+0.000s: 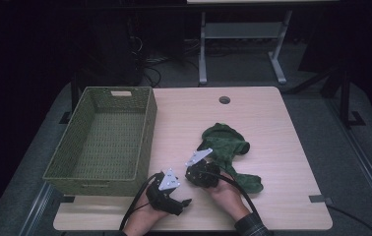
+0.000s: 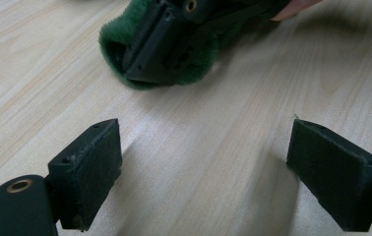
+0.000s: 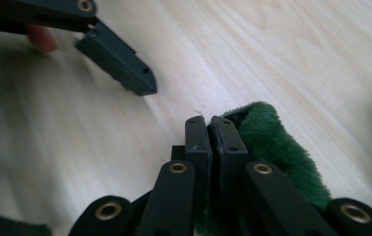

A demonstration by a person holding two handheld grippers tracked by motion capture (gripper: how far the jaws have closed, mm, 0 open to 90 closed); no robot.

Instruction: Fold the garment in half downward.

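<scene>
High view: a crumpled, fuzzy dark-green cloth [image 1: 226,147] is seen lying on the right half of the pale wooden table [image 1: 272,123], well apart from the olive-green woven rectangular basket [image 1: 103,140] that stands on the table's left side. The right gripper [image 1: 200,156] is laid against the near left edge of the cloth, with a hand [image 1: 226,191] behind it. The left gripper [image 1: 186,201] is held just beside it, nearer the table's front edge, above bare wood.

In the right gripper view, the two black jaws are seen pressed together, and a fold of the green cloth [image 3: 272,142] is bunched against and beneath their right side; whether fabric is actually pinched between the pads cannot be told. The tip of the left gripper [image 3: 142,83] is seen at upper left.

In the left gripper view, its own jaws [image 2: 203,162] are held wide apart, released, with only bare table between them. Ahead, the right gripper [image 2: 139,76] is seen buried in the edge of the cloth [image 2: 112,42].
</scene>
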